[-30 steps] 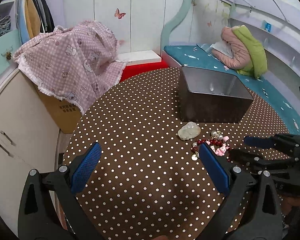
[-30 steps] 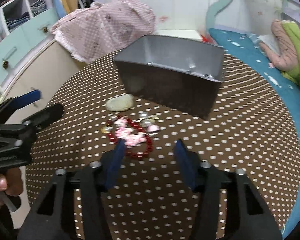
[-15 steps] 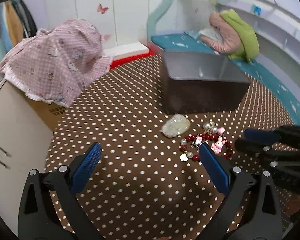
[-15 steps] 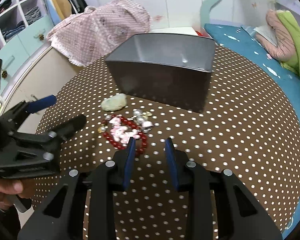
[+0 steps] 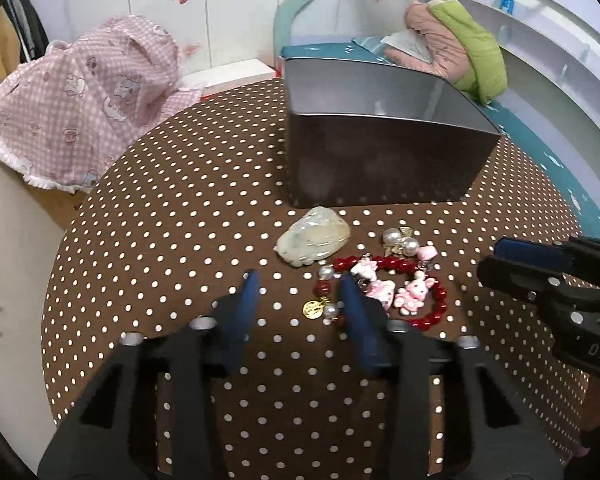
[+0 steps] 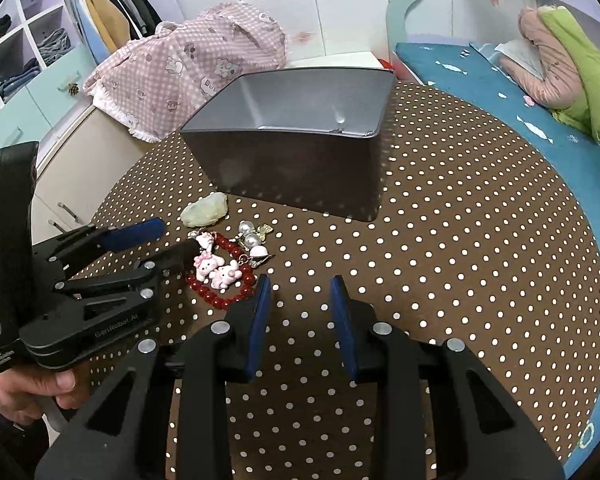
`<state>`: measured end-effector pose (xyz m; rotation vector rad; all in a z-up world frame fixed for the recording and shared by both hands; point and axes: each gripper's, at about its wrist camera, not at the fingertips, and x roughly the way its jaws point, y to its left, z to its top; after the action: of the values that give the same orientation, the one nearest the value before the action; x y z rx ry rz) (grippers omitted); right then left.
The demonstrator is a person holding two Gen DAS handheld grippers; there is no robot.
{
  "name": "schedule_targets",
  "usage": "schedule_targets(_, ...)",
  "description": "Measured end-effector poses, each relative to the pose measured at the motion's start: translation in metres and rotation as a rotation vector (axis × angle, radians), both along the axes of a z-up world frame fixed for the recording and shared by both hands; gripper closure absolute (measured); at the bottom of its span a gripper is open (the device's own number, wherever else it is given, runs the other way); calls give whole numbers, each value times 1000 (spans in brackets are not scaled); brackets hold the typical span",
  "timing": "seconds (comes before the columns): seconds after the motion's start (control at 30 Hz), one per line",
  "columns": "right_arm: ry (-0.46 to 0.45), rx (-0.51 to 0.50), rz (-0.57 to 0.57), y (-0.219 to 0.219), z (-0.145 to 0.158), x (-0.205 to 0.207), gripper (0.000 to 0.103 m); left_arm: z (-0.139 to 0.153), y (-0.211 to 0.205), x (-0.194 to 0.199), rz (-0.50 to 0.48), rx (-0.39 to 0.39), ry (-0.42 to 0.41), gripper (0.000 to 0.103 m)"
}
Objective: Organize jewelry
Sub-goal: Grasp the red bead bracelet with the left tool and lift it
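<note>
Table (image 6: pixel 460 240), brown w/ white dots.
Grey box (image 6: pixel 300 160): open top, looks empty.
Pale stone pendant (image 5: pixel 314 236): just in front of box.
Red bead bracelet (image 5: pixel 396 280) w/ pink charms, pearls: beside pendant.
Left gripper (image 5: pixel 300 284): part open, holds nothing, near bracelet.
Right gripper (image 6: pixel 298 292): part open, holds nothing, just right of bracelet.
</note>
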<state>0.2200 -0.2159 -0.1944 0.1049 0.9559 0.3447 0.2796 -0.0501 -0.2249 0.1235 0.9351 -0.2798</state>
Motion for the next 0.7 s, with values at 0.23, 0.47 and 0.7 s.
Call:
schedule_targets(0.23,0,12,-6,-5,0,0,74,3,-7,-5,-62,-149,32,95)
schedule_targets(0.47,-8,15,-11,-9,3,-1,74,54,-1,-27,-113,-252,-83,95)
schedule_targets(0.7,-7,13,15,0,1,0,74,99,8,-49,-134,-276,-183,95)
